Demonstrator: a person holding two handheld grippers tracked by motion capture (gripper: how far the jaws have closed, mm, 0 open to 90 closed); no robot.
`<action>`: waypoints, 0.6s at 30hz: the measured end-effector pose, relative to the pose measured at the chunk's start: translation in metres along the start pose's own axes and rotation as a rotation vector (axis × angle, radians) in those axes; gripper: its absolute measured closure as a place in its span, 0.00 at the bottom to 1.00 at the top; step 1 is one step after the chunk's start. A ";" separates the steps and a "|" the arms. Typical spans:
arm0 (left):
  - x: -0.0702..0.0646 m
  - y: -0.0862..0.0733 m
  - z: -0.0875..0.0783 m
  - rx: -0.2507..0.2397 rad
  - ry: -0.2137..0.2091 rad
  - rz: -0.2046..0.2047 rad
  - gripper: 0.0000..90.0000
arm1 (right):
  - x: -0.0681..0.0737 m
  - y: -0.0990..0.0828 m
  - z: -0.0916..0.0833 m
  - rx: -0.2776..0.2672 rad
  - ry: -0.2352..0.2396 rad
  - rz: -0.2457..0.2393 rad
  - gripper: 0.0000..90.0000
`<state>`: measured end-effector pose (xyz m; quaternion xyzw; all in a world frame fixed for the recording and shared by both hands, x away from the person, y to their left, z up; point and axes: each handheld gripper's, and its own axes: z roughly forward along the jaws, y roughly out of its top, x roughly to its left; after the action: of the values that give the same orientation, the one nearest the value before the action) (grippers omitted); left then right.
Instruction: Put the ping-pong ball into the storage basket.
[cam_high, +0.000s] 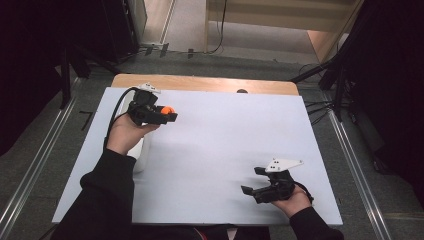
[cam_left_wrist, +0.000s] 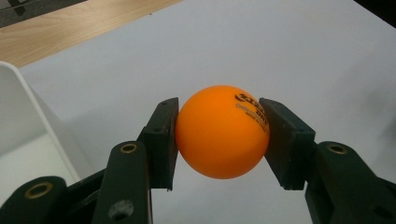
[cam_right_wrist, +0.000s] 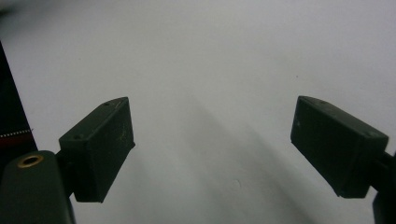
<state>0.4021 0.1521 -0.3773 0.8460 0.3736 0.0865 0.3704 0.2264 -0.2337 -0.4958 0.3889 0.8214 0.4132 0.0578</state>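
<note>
Orange plastic table-tennis ball (cam_left_wrist: 221, 132) with black print clamped between both pads of left gripper (cam_high: 167, 114), held above far-left part of white table sheet (cam_high: 225, 135), beside white box (cam_left_wrist: 18, 121); right gripper (cam_high: 252, 181) near front right, jaws wide apart, nothing between them.

1. A white sheet (cam_high: 225, 150) covers the worktop; a strip of bare wood (cam_high: 200, 82) shows along its far edge.
2. Grey floor (cam_high: 45, 150) surrounds it, with metal rails (cam_high: 30, 170) at left and right of the frame.
3. Dark stands (cam_high: 65, 75) and cables (cam_high: 320, 107) occupy the upper corners.
4. A lit wooden panel (cam_high: 280, 20) spans the top.
</note>
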 end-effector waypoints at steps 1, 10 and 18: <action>0.001 0.000 -0.001 0.002 0.002 -0.002 0.56 | 0.000 0.000 0.000 0.000 0.000 -0.001 0.13; 0.008 -0.002 -0.004 0.001 0.020 -0.019 0.56 | 0.000 0.000 0.000 0.001 -0.001 0.000 0.13; 0.016 -0.004 -0.009 0.002 0.045 -0.031 0.56 | 0.000 0.000 0.000 0.002 -0.002 0.000 0.13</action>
<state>0.4074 0.1702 -0.3759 0.8384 0.3949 0.0994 0.3622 0.2264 -0.2338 -0.4959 0.3892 0.8219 0.4119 0.0580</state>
